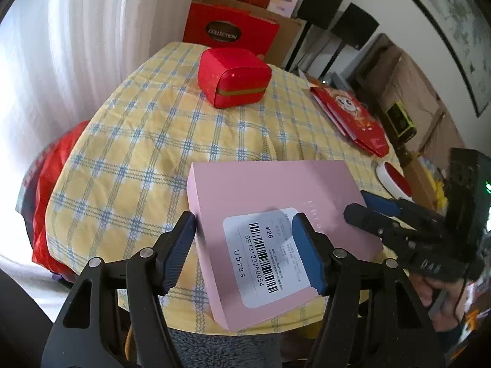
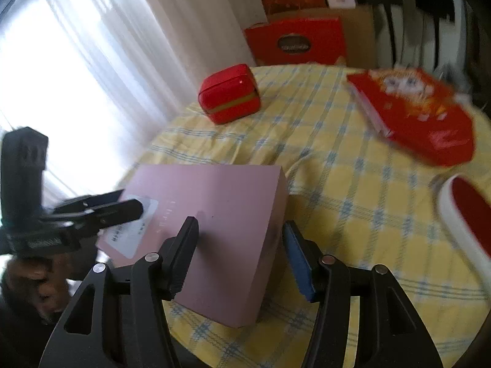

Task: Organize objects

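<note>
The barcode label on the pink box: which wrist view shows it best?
The left wrist view. There the barcode label on the pink box is sharp, with bars, digits and "Ubras" readable, one fingertip covering an edge. In the right wrist view the label is blurred, seen obliquely and partly hidden behind the left gripper.

The flat box (image 1: pixel 276 202) was pink, the tablecloth (image 1: pixel 138 141) yellow with blue checks, the small rounded box (image 1: pixel 233 76) red.

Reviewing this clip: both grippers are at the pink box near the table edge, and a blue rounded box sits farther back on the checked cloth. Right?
Not quite. The rounded box is red, not blue, as the left wrist view shows. The rest holds: both the left gripper and right gripper are at the pink box on the checked cloth.
</note>
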